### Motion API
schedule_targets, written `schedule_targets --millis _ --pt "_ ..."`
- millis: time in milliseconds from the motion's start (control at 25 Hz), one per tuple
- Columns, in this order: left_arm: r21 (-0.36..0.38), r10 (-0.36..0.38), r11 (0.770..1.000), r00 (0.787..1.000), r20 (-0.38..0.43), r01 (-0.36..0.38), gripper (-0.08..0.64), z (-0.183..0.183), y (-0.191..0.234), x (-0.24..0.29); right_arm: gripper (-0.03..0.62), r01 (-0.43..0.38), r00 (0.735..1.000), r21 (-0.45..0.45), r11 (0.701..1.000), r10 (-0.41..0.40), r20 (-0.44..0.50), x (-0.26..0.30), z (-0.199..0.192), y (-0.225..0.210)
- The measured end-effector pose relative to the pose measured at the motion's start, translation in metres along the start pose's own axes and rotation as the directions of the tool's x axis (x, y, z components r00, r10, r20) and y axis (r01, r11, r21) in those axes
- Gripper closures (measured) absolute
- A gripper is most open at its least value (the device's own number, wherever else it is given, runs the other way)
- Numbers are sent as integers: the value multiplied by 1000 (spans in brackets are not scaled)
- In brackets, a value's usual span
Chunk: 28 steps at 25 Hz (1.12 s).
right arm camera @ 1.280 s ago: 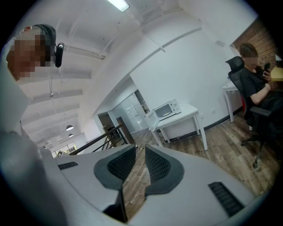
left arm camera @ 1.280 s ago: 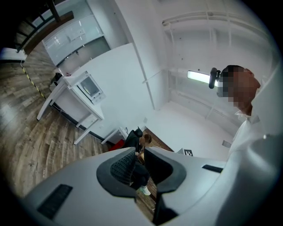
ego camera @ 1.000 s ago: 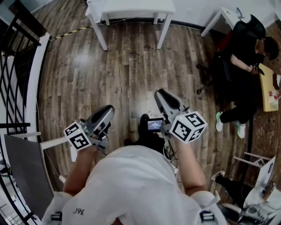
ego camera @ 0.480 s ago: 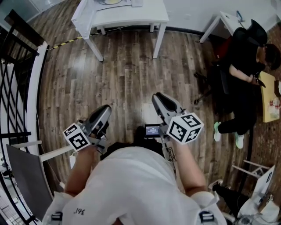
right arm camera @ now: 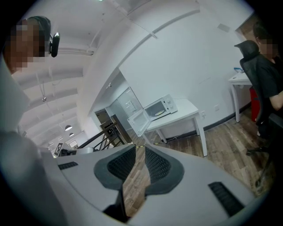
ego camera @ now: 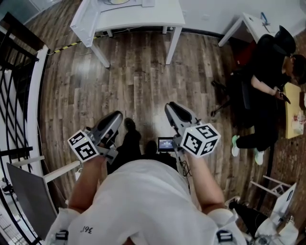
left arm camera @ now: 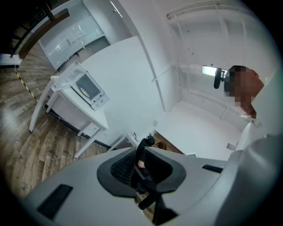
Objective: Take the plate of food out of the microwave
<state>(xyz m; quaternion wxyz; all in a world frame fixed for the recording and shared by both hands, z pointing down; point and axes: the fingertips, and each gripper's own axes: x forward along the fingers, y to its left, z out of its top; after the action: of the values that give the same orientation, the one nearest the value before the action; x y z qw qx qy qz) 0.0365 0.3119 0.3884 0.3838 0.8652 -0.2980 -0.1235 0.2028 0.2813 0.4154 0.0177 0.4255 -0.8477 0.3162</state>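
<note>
Since a second ago the white tabletop (ego camera: 143,14) has been sliding lower into the top of the head view, and a dark shoe (ego camera: 129,125) is now stepping out onto the wooden floor (ego camera: 143,72) at centre frame, so the person appears to be walking toward it. The left hand-held gripper (ego camera: 114,119) and the right hand-held gripper (ego camera: 173,109) are being carried low at centre frame, pointing ahead, probably because nothing is within reach to grasp. In each gripper view the jaws are standing slightly apart with only background showing through the gap, the left pair narrower than the right, and nothing is being held. In the right gripper view the microwave (right arm camera: 162,107) is sitting on that tabletop just above the middle of the frame, its door (right arm camera: 138,122) hanging open to the left, and the plate of food (right arm camera: 159,113) is resting inside the cavity, well apart from both hand-held grippers. A seated person (ego camera: 267,72) is occupying the right edge of the head view, clear of the path.
</note>
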Motion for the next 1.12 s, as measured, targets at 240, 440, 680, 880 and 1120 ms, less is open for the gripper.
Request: schedule_targets --millis 240,440,680,880,1120 --pt "18 -43 999 999 -22 43 517 56 48 28 525 32 999 -13 999 -32 8 68 31 -7" --pt "33 -58 998 997 -44 60 517 116 93 51 523 54 998 -12 998 -54 10 138 64 -10" --pt "33 -67 997 995 -72 69 517 164 143 61 524 91 996 -8 996 -91 11 203 88 -9" --pt "23 -72 997 995 -76 74 517 184 169 68 523 113 994 -14 993 -113 5 230 99 -10" --pt "13 -57 998 994 -90 58 516 200 194 84 525 113 994 -5 994 -113 0 265 114 -24"
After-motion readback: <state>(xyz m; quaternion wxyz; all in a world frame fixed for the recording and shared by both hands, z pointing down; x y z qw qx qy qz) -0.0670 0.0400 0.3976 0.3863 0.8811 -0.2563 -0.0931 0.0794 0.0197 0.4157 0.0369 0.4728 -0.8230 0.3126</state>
